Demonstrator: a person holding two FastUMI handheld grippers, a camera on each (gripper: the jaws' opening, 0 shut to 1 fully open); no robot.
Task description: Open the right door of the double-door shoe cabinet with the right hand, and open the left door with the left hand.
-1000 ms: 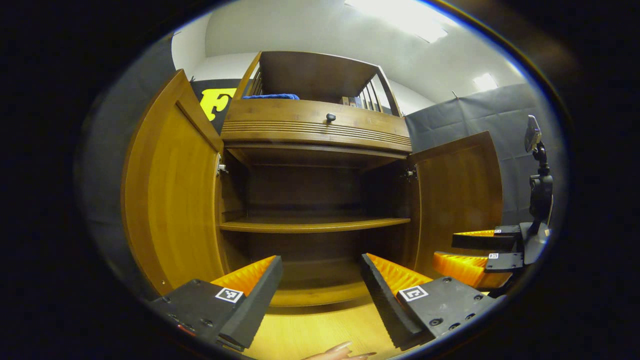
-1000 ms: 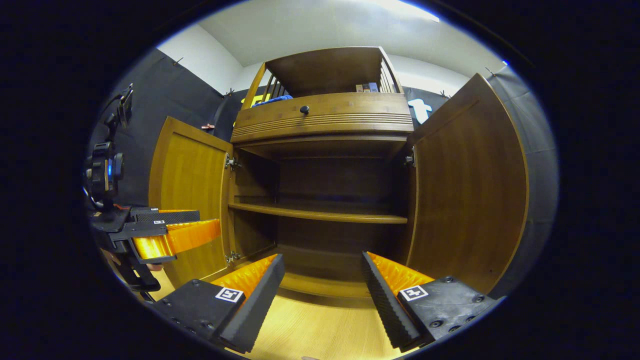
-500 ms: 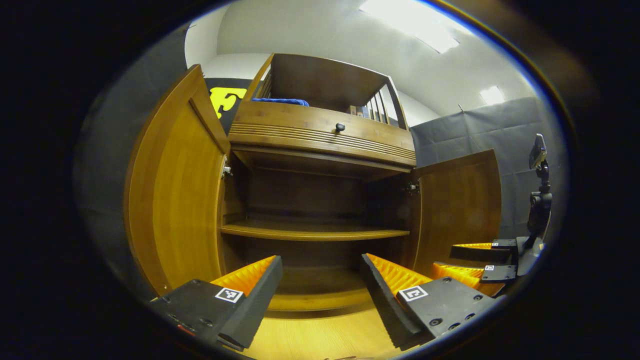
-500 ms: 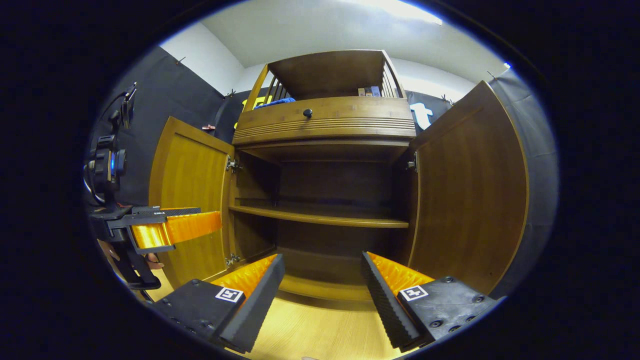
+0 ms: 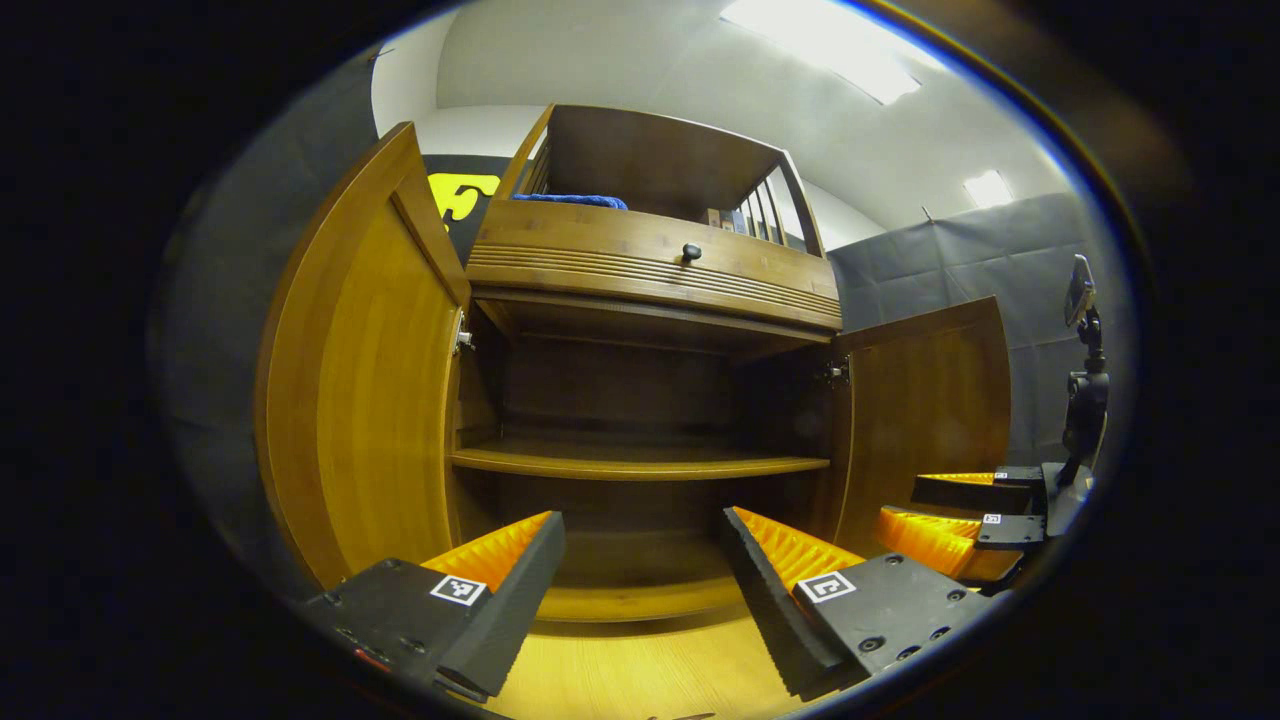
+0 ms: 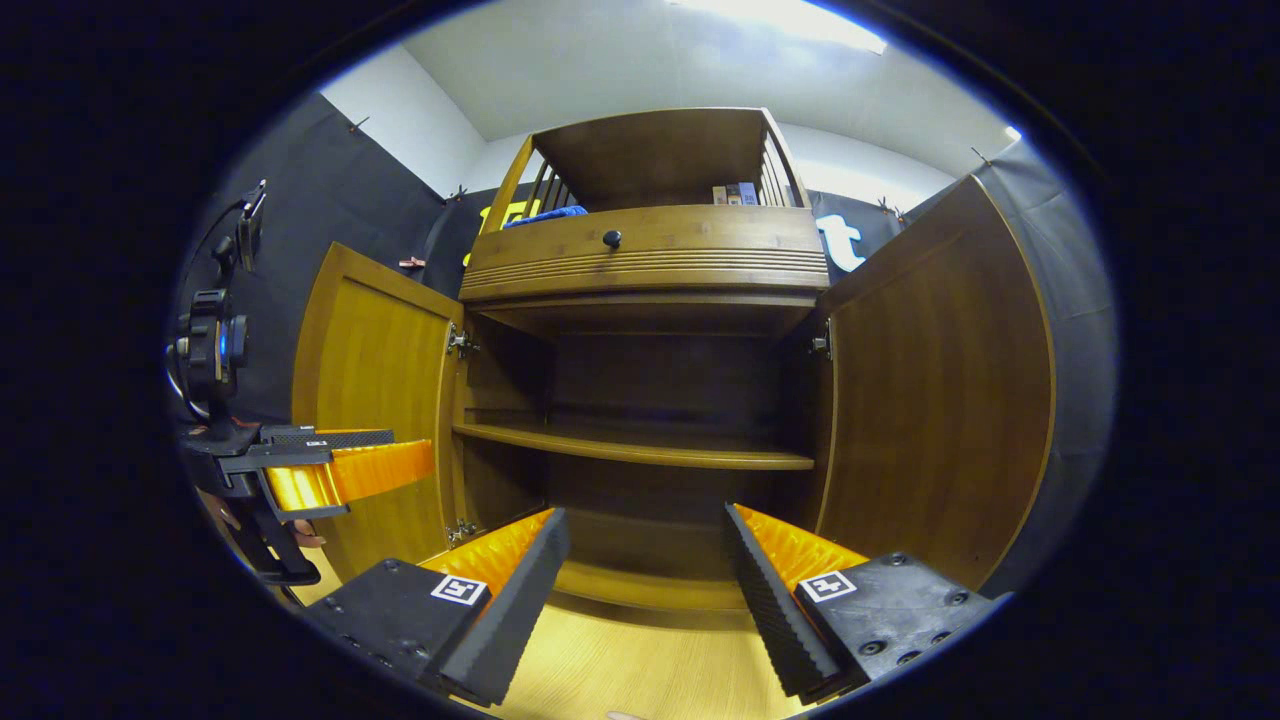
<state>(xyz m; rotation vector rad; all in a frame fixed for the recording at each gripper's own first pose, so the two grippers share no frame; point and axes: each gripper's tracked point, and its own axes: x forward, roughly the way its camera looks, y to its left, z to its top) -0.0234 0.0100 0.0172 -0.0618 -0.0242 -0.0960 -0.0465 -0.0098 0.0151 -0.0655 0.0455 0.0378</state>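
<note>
cabinet (image 6: pixel 650 240) doors both swung open, left gripper (image 5: pixel 640 570) fingers spread, right gripper (image 6: pixel 645 570) fingers spread

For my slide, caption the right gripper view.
Both cabinet doors stand open, right gripper open before bare shelves.

- folded blue cloth (image 5: pixel 570 200) lying on the cabinet's top
- small boxes (image 6: pixel 735 193) standing beside the wooden slats
- pale wooden floor (image 6: pixel 640 675)
- bright ceiling lights (image 5: pixel 820 45)
</note>
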